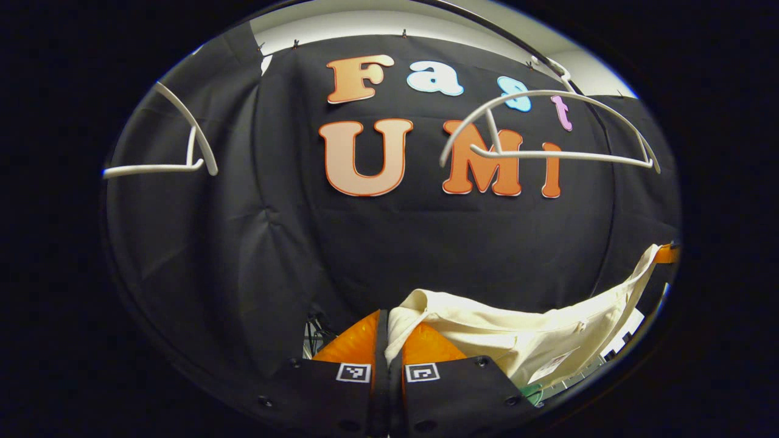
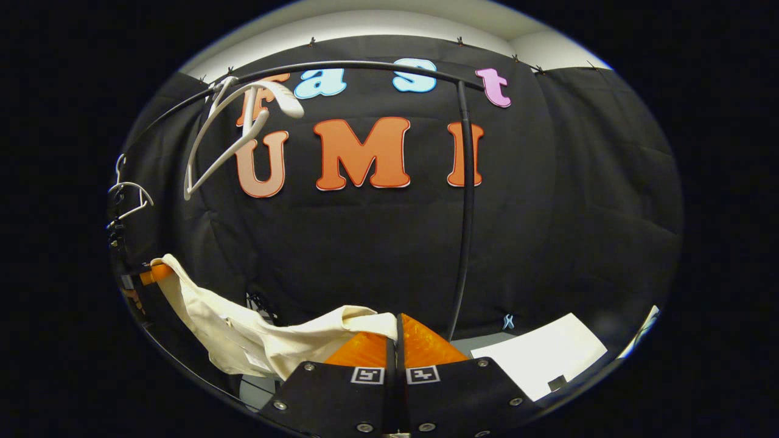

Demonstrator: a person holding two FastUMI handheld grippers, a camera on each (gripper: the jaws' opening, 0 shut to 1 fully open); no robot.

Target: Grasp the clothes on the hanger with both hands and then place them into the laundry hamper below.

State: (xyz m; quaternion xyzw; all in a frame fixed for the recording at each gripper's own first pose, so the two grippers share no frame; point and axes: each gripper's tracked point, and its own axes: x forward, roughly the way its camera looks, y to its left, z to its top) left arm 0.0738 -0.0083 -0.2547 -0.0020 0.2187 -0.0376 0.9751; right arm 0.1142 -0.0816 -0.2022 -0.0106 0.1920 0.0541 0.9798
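A cream garment (image 1: 535, 340) hangs slack between both grippers, off the hangers. In the left gripper view my left gripper (image 1: 389, 325) is shut on one end of it, and the cloth runs right and upward to the right gripper (image 1: 666, 254) at the view's edge. In the right gripper view my right gripper (image 2: 395, 322) pinches the other end of the garment (image 2: 243, 340), which sags left toward the left gripper (image 2: 149, 274). A bare white hanger (image 1: 548, 152) hangs on the rail above, and it is the white hanger (image 2: 243, 128) at the upper left of the right gripper view.
A black rail (image 2: 365, 64) curves overhead with a black upright pole (image 2: 465, 213) just behind my right gripper. A second bare hanger (image 1: 182, 152) hangs further left. A white sheet (image 2: 541, 359) lies on the floor to the right.
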